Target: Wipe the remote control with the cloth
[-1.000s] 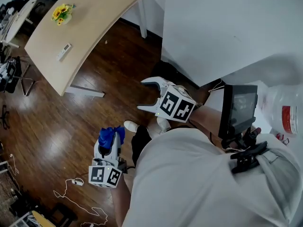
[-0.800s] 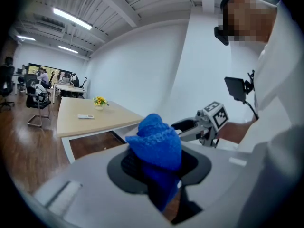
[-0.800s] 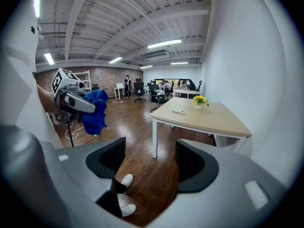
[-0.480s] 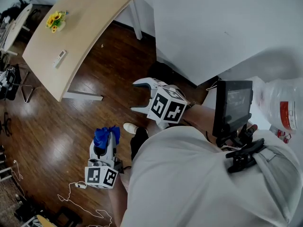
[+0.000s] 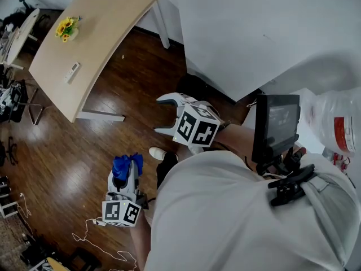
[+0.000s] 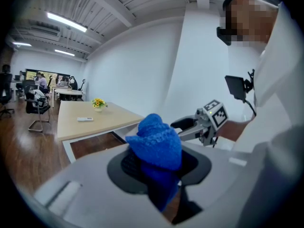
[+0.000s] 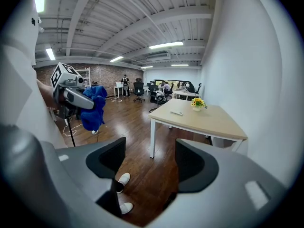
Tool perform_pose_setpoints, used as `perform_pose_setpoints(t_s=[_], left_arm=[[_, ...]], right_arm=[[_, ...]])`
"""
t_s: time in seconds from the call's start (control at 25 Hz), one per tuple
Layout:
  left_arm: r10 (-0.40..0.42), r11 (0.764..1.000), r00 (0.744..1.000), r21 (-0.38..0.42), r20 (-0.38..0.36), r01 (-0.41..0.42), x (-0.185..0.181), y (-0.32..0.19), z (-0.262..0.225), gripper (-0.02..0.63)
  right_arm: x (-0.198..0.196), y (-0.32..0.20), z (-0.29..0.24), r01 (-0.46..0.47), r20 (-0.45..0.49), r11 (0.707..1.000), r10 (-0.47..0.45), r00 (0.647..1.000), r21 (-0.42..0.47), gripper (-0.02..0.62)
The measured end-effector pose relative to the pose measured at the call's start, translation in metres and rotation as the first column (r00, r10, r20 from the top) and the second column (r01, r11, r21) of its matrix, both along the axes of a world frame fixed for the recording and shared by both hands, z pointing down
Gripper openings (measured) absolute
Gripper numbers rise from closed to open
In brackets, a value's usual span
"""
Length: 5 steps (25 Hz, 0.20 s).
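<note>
Left tool (image 5: 127, 173) is clamped tight on the bunched-up blue knitted cloth (image 6: 156, 144). Right tool (image 5: 160, 115) is wide open, nothing in it. The small white remote control (image 5: 71, 71) sits on the light wooden bench (image 5: 107, 27), well ahead of both tools.

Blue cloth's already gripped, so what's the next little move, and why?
Probably walk toward the table: the remote control lies there, far from both grippers. The left gripper is shut on the cloth; the right gripper is open and empty.
</note>
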<state>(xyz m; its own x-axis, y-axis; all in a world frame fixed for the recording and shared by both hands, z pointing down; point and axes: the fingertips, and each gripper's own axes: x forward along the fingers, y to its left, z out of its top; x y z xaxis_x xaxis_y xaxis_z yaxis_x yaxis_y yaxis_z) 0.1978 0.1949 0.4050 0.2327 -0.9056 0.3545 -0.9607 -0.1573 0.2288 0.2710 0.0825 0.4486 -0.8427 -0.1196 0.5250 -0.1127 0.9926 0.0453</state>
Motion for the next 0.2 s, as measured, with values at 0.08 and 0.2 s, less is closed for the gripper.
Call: perform_pose_setpoints(t_s=[0.08, 0.2], left_arm=[[0.008, 1.0, 1.0, 0.001, 0.0, -0.008, 0.0027, -0.0013, 0.0003, 0.144], [0.021, 1.0, 1.0, 0.003, 0.001, -0.021, 0.0069, -0.0044, 0.0002, 0.144]], right_arm=[[0.0026, 0.0004, 0.0031, -0.005, -0.007, 1.0, 0.005, 1.0, -0.002, 0.328], [0.0058, 0.0014, 0.0088, -0.011, -0.02, 1.0, 0.011, 1.0, -0.007, 0.328]])
